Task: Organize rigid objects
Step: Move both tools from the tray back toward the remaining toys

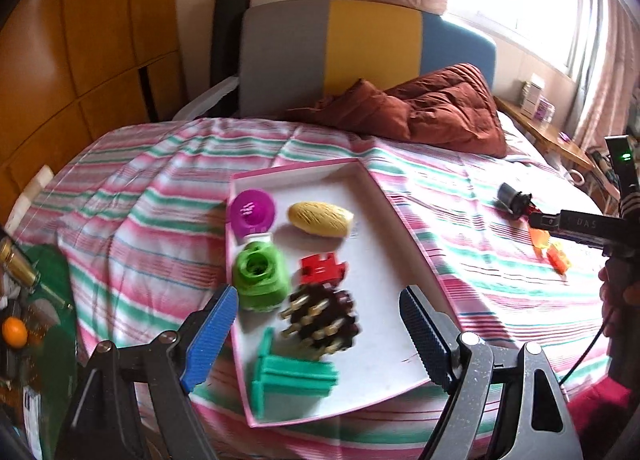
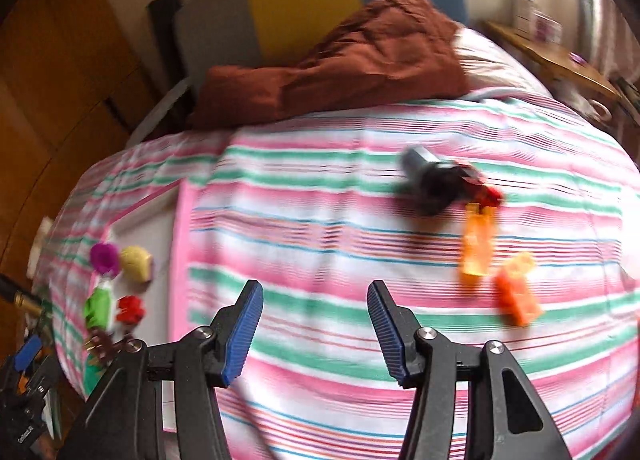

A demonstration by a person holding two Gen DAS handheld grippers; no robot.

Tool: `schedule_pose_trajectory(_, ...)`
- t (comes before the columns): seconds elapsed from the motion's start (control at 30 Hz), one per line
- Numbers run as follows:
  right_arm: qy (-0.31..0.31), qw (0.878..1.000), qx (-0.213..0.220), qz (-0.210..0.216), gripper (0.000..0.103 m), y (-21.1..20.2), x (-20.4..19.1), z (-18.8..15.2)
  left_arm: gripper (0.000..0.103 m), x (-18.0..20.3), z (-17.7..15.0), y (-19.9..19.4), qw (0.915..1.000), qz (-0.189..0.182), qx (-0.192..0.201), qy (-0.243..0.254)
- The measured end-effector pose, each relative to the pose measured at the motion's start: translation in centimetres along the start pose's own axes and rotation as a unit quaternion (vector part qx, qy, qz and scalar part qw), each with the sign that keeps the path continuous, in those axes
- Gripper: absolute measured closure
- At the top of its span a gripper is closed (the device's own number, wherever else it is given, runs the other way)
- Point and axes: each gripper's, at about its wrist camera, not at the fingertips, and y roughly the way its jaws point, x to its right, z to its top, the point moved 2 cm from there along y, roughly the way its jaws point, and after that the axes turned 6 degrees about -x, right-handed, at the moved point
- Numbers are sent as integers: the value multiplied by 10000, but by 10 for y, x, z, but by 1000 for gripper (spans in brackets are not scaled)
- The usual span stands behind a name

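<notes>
Rigid objects: six lie in the pink box (image 1: 404, 216) on the bed (image 1: 140, 196); black piece (image 2: 434, 180) and two orange pieces (image 2: 476, 248) remain outside. Left tool (image 1: 320, 324) wide, right tool (image 2: 316, 326) narrower; both empty.

A tray (image 1: 404, 216) lies on the bed (image 1: 152, 196), just ahead of the left tongs (image 1: 316, 326), whose tips stand either side of its near end. In it, nearest first: a ribbed block (image 1: 292, 378), a pegged piece (image 1: 322, 320), a cup-like part (image 1: 262, 274), a small bracket (image 1: 322, 268), then a round cap (image 1: 252, 212) and an oval piece (image 1: 320, 219). Ahead-right of the right tongs (image 2: 316, 334), on the bed, lie two small blocks (image 2: 476, 248) and, beyond them, what seems a cylinder (image 2: 436, 176). A quilt (image 1: 432, 108) lies farthest back.
</notes>
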Motion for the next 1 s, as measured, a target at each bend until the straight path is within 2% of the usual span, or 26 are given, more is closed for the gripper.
schedule_pose_trajectory(0.27,934,9931,402,-589,48,-18,91,13,19,45,17,5,9987,-285,14,427)
schedule_pose_trajectory(0.4,1840,9778,585,-814,48,-21,146,7,19,69,26,11,9972,-398,20,629)
schedule_pose_trajectory(0.5,2530,9630,537,-754,48,-23,175,1,19,90,31,20,9955,-521,-92,787)
schedule_pose_trajectory(0.67,2926,9529,529,-593,48,-25,191,-5,17,125,41,39,9917,-788,-305,970)
schedule_pose_trajectory(1.0,2876,9555,471,-458,48,-22,186,-2,16,191,77,81,9839,-1332,-605,1026)
